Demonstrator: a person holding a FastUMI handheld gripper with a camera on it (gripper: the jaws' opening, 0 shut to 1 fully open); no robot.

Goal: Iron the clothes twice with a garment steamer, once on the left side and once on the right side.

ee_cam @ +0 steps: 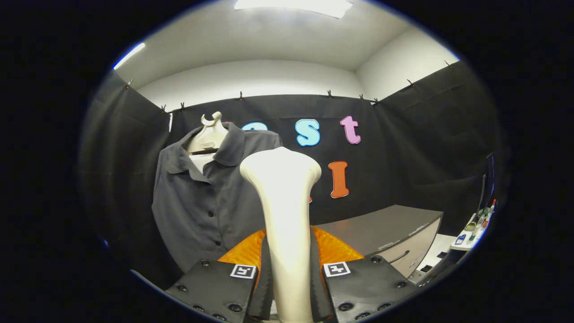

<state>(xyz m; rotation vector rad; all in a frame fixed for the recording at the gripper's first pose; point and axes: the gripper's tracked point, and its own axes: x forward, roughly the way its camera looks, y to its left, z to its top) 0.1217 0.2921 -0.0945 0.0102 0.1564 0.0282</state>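
A cream-white garment steamer (283, 197) stands upright between my fingers, its broad head rising ahead of them. My gripper (287, 273) is shut on the steamer's handle, with a finger pressing each side. A dark grey button-up shirt (202, 197) hangs on a pale mannequin form (210, 134) just beyond and left of the steamer head. The steamer head sits in front of the shirt's right edge; whether it touches the cloth I cannot tell. The shirt's lower right part is hidden behind the steamer and my fingers.
A grey cabinet with a drawer handle (394, 233) stands to the right beyond my fingers. A white shelf with small bottles and items (475, 229) is farther right. Black cloth walls close in behind and on both sides.
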